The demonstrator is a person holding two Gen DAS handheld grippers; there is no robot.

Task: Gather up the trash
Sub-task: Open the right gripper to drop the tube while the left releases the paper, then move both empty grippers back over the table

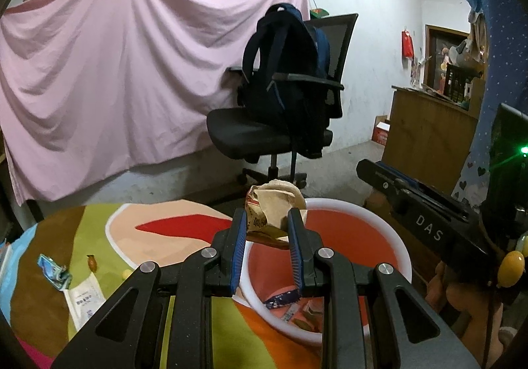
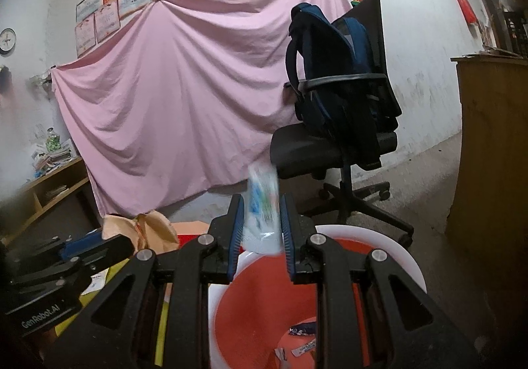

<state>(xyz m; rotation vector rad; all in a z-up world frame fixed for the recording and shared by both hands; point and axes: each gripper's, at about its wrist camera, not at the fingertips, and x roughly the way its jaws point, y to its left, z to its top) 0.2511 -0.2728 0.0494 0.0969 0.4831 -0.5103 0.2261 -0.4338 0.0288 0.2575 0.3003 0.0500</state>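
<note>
Paper bag (image 1: 275,209) in left claw (image 1: 267,230)

The bin (image 1: 330,207) mouth is open from above, its upper inside bare, with only a few wrappers (image 1: 290,303) lying at the bottom. Over the near rim two loads crowd the entry: the paper wad (image 1: 274,207) in the left gripper (image 1: 268,230) and the packet (image 2: 262,207) in the right gripper (image 2: 262,223) (blurred), side by side. The tabletop (image 1: 184,230) left of the bin is mostly free; small litter (image 1: 54,271) lies far left. A chair (image 1: 280,124) stands beyond, well apart.
</note>
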